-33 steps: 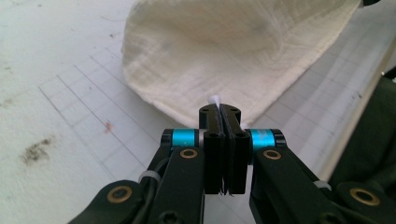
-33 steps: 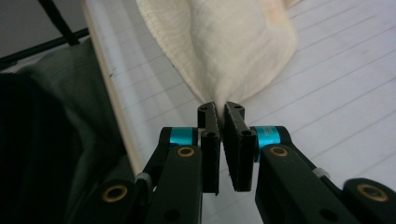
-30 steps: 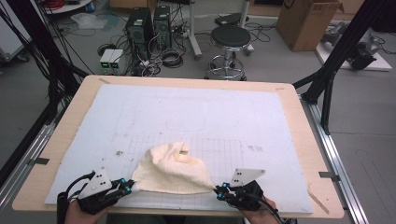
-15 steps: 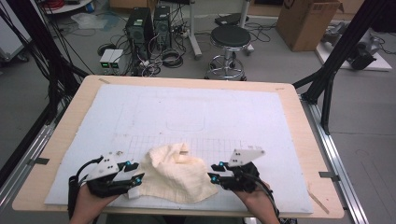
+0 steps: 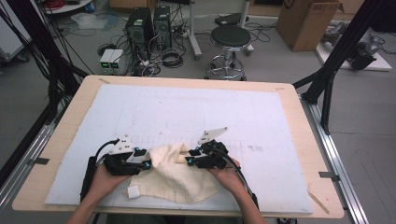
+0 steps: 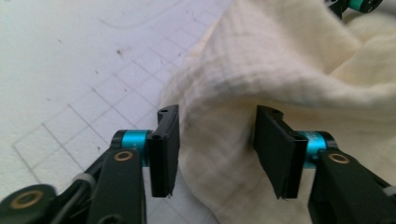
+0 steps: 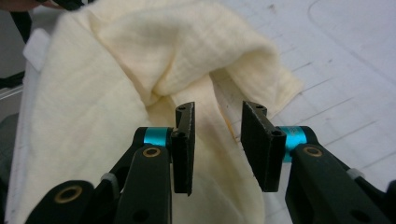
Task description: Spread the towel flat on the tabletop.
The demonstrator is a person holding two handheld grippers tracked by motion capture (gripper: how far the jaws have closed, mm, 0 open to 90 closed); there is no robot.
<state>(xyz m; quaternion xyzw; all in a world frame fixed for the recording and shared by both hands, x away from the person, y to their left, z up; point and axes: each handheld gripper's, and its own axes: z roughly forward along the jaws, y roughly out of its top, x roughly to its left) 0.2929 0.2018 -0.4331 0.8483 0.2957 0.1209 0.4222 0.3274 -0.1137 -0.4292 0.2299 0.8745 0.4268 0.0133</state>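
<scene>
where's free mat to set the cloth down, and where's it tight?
Free: the white mat beyond the cream cloth up to the far table edge, and the stretch right of the right gripper. A narrower strip lies left of the left gripper. Tight: near edge, where both open grippers flank the cloth.

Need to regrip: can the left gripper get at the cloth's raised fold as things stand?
Probably yes: the left gripper stands open with the cream cloth bulging between its jaws, and nothing blocks it.
</scene>
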